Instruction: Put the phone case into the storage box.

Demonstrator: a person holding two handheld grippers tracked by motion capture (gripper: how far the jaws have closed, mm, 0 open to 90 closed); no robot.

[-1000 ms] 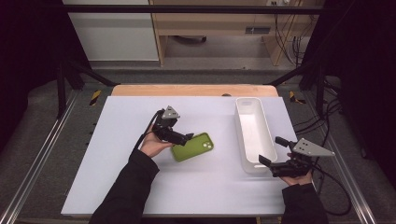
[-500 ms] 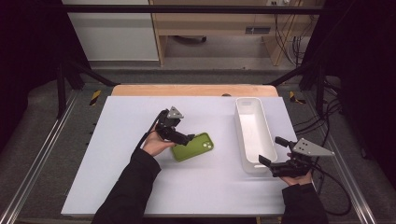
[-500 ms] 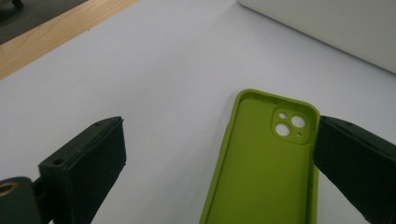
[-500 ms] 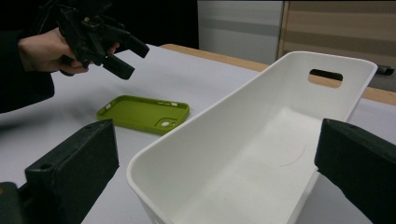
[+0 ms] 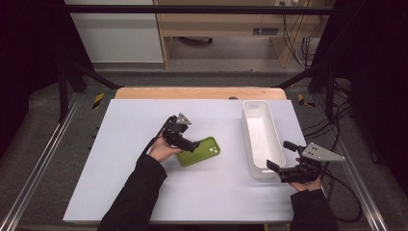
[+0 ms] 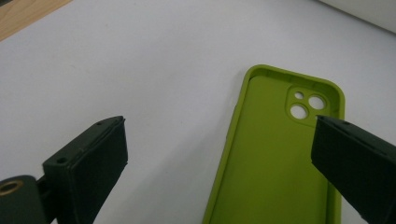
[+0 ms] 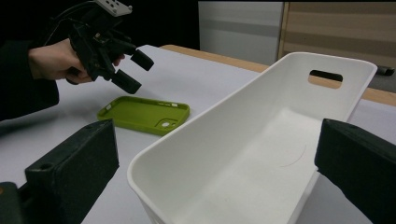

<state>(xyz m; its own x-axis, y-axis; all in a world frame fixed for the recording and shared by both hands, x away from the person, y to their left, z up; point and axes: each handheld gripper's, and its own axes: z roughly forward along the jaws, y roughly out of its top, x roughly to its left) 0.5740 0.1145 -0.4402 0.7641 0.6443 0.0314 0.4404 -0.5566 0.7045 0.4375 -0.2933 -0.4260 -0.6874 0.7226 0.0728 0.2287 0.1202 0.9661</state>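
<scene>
A green phone case (image 5: 199, 152) lies hollow side up on the white table, its camera holes (image 6: 302, 105) at the far end. My left gripper (image 5: 191, 144) hovers open just above the case's near-left end. In the left gripper view its jaws (image 6: 219, 128) stand wide: one is over the bare table, the other over the case's (image 6: 275, 158) long edge. My right gripper (image 5: 280, 155) is open at the near end of a white bin (image 5: 262, 139), whose narrow end (image 7: 210, 186) sits between its jaws (image 7: 215, 144). The left gripper (image 7: 137, 72) also appears above the case (image 7: 140, 114).
The bin is long and holds nothing, with a handle slot (image 7: 325, 75) in its far end. A wooden strip (image 5: 197, 93) runs along the table's far edge. Cables (image 5: 337, 120) hang off the right side, and dark metal frame bars (image 5: 67, 91) flank the table.
The left gripper has edged slightly to the right above the phone case. The right gripper and the bin have not moved.
</scene>
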